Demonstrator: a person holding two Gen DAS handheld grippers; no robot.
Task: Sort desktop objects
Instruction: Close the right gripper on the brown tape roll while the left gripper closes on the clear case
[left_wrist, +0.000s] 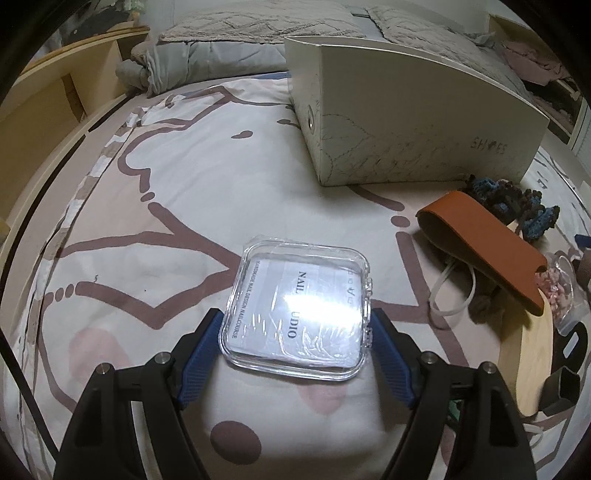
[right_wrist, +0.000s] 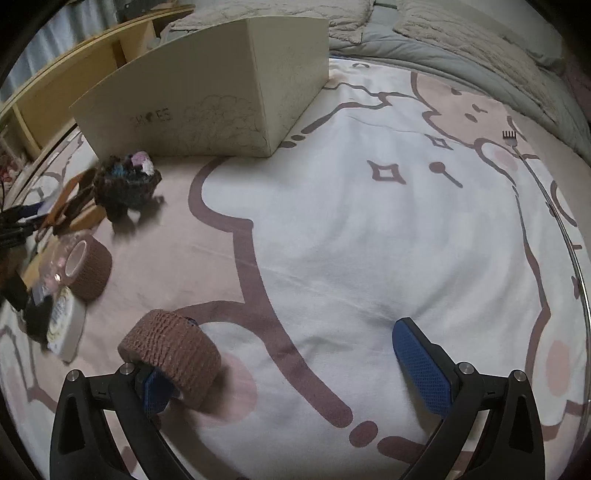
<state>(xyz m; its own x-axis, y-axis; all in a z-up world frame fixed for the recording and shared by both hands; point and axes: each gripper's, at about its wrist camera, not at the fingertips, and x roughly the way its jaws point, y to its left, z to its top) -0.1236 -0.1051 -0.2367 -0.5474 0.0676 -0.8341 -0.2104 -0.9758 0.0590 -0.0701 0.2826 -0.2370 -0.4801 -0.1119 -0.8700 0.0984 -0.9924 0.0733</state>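
In the left wrist view my left gripper is shut on a clear plastic nail box with a printed card inside, both blue pads pressing its sides, above the bed sheet. A cream shoe box stands beyond it, to the right. In the right wrist view my right gripper is open. A brown bandage roll hangs around its left finger; the right finger is bare. The shoe box stands at the back left.
An orange leather sleeve, dark crochet yarn, a bag of pink bits and a wooden board lie right. In the right wrist view a second brown roll, a white tub and a yarn bundle lie left.
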